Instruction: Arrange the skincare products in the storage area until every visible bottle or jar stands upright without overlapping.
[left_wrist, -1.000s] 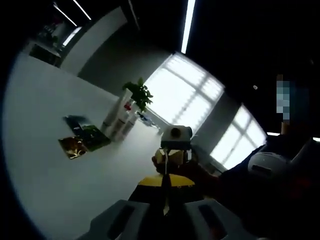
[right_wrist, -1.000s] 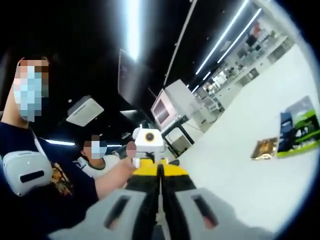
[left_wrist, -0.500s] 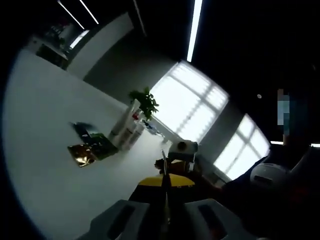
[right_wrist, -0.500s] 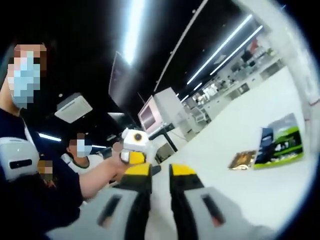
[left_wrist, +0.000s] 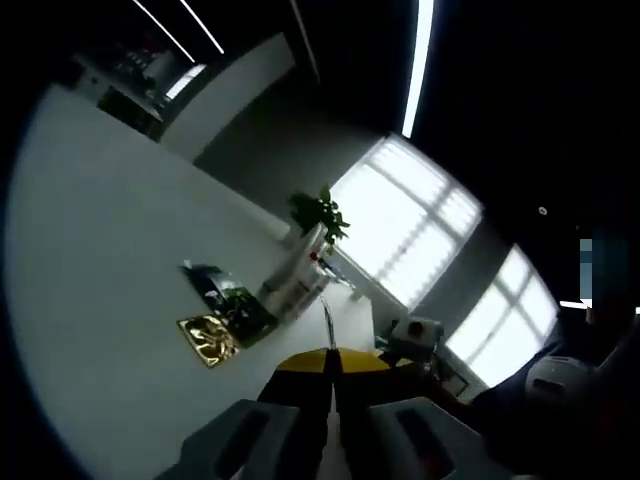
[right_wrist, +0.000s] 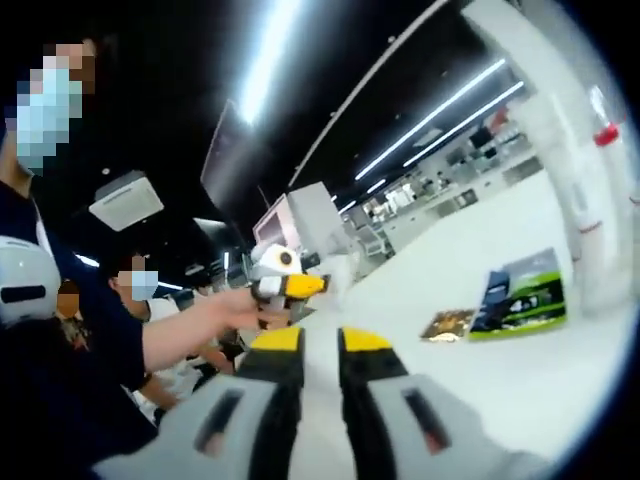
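White tabletop (left_wrist: 110, 260) carries the skincare bottles (left_wrist: 295, 285), upright in a cluster beside a gold sachet (left_wrist: 208, 340) and a green packet (right_wrist: 520, 305). Left gripper (left_wrist: 330, 365) holds its jaws together; right gripper (right_wrist: 320, 345) has its jaws apart, holding nothing.
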